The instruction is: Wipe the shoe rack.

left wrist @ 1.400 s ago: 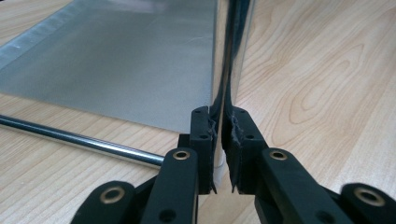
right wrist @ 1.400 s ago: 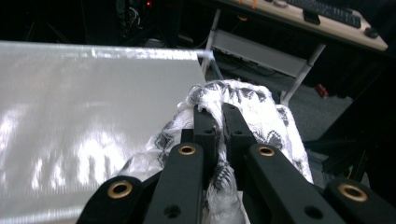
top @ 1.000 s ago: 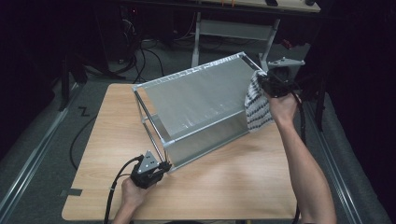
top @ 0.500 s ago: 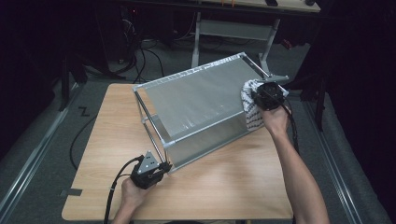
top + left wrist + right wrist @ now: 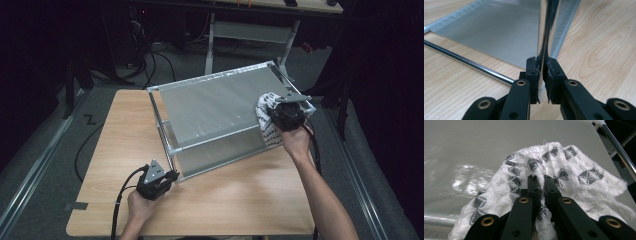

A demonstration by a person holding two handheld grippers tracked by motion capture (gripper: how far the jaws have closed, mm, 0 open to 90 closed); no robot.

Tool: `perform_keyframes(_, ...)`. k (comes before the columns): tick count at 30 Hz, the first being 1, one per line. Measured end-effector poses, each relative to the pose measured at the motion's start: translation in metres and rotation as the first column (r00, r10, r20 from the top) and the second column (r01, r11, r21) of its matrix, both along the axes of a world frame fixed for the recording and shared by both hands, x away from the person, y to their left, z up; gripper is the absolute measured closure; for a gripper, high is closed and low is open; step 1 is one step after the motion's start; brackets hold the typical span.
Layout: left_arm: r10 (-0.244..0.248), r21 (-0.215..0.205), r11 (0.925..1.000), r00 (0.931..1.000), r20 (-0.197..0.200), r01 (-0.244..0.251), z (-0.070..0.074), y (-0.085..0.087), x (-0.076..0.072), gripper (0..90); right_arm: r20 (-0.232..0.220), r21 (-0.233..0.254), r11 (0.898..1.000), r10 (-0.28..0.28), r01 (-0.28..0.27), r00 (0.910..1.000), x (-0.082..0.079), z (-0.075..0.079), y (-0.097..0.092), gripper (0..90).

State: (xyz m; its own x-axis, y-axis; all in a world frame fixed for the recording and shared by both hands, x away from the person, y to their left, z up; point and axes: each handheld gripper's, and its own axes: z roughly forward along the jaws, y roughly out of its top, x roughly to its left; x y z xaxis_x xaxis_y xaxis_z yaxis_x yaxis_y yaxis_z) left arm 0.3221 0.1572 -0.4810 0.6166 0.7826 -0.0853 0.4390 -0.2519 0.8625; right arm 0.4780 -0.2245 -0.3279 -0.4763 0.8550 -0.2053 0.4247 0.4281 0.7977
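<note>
Near left, we see the left gripper (image 5: pixel 170 176) clamped on the near corner post of the translucent metal-framed box (image 5: pixel 215 107), steadying it. Farther right, the right gripper (image 5: pixel 539 177) pinches a white, grey-patterned knitted cloth (image 5: pixel 564 182) against the box's top panel, apparently for wiping.

So there's a light wooden table (image 5: pixel 125 135) with a grainy top, sitting on a grey floor (image 5: pixel 45 155). A big metal-framed box with grey mesh panels (image 5: pixel 215 112) stands right on it, tilted a bit, taking up the far and right part. Its near corner post (image 5: pixel 544 30) and a chrome bar (image 5: pixel 469 63) rest on the wood. A bit of grey tape (image 5: pixel 76 206) sticks to the near left edge.
</note>
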Motion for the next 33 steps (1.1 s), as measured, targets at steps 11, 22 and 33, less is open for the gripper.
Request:
perform_keyframes(11, 0.004, 0.003, 1.0, 1.0, 0.001, -0.004, 0.0, 0.0, 0.0, 81.8, 0.001, 0.007, 0.999, -0.033, 0.033, 0.9995, 0.012, 0.004, -0.021, 86.6)
perform_keyframes(22, 0.004, -0.001, 1.0, 1.0, 0.0, -0.004, 0.0, 0.0, 0.0, 81.8, -0.004, 0.014, 0.983, -0.184, 0.184, 0.983, 0.034, 0.006, -0.066, 86.7)
perform_keyframes(33, -0.029, 0.072, 0.997, 0.9994, 0.022, 0.027, 0.002, 0.005, 0.002, 81.8, -0.017, 0.01, 0.968, -0.249, 0.249, 0.9683, 0.045, 0.007, -0.085, 86.6)
